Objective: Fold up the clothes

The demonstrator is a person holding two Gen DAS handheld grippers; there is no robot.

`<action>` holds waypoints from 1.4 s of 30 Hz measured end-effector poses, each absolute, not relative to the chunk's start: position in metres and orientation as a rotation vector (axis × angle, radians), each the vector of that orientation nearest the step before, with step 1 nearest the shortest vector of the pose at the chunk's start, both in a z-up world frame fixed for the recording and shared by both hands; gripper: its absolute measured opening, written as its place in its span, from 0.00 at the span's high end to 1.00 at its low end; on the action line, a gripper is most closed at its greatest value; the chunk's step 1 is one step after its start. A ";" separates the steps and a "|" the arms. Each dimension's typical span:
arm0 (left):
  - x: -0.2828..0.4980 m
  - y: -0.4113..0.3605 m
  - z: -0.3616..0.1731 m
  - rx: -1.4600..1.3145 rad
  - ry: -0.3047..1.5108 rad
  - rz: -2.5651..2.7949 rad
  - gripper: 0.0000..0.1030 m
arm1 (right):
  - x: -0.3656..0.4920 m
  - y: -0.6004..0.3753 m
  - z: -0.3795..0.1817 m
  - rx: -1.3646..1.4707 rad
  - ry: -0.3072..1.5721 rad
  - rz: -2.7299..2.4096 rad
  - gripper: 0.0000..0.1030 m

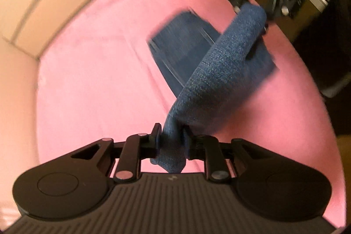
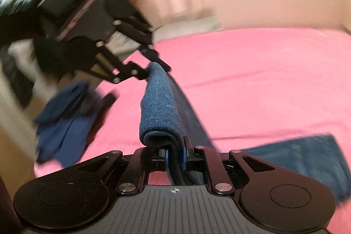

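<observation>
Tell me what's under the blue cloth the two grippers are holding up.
Beneath the blue cloth lies a folded denim piece on the pink bedspread. The cloth covers part of it.

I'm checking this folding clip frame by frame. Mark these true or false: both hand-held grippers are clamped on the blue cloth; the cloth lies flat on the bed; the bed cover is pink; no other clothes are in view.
1. Left hand-held gripper and right hand-held gripper both clamp the blue cloth. True.
2. The cloth lies flat. False: it hangs lifted between them.
3. The bed cover is pink. True.
4. No other clothes. False: a folded blue piece lies on the bed.
</observation>
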State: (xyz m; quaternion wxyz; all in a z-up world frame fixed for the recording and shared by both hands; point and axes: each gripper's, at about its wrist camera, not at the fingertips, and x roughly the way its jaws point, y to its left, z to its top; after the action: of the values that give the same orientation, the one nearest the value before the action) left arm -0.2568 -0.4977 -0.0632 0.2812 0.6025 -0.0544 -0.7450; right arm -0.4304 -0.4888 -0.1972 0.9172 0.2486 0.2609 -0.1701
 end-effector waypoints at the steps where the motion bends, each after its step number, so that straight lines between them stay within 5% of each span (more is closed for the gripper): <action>1: -0.272 -0.517 -0.060 1.576 -0.154 -1.998 0.74 | -0.446 -0.503 -0.198 0.553 0.516 -0.380 0.90; 8: -0.355 -0.633 -0.073 1.302 -0.022 -1.961 0.74 | -0.559 -0.623 -0.279 0.940 0.417 -0.623 0.90; 14: -0.370 -0.624 -0.131 1.429 0.172 -1.957 0.74 | -0.607 -0.692 -0.376 1.276 0.450 -0.708 0.90; 19: -0.354 -0.612 -0.167 1.460 0.365 -1.910 0.73 | -0.604 -0.697 -0.335 1.185 0.383 -0.545 0.90; 23: -0.332 -0.627 -0.204 1.421 0.521 -1.820 0.71 | -0.607 -0.704 -0.358 1.216 0.429 -0.579 0.90; 27: -0.320 -0.643 -0.228 1.386 0.609 -1.754 0.69 | -0.624 -0.712 -0.394 1.373 0.473 -0.715 0.66; 32: -0.308 -0.653 -0.239 1.312 0.695 -1.719 0.67 | -0.620 -0.712 -0.381 1.336 0.465 -0.735 0.66; 34: -0.308 -0.654 -0.244 1.296 0.710 -1.713 0.67 | -0.619 -0.714 -0.376 1.326 0.463 -0.749 0.82; 42: -0.311 -0.654 -0.270 1.280 0.728 -1.662 0.67 | -0.624 -0.733 -0.383 1.295 0.523 -0.722 0.85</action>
State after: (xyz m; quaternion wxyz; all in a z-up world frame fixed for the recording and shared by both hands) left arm -0.3114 -0.6538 -0.2704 0.4445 0.5162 0.2935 -0.6707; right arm -0.6238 -0.7332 -0.3832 0.7067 0.5829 0.2352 -0.3249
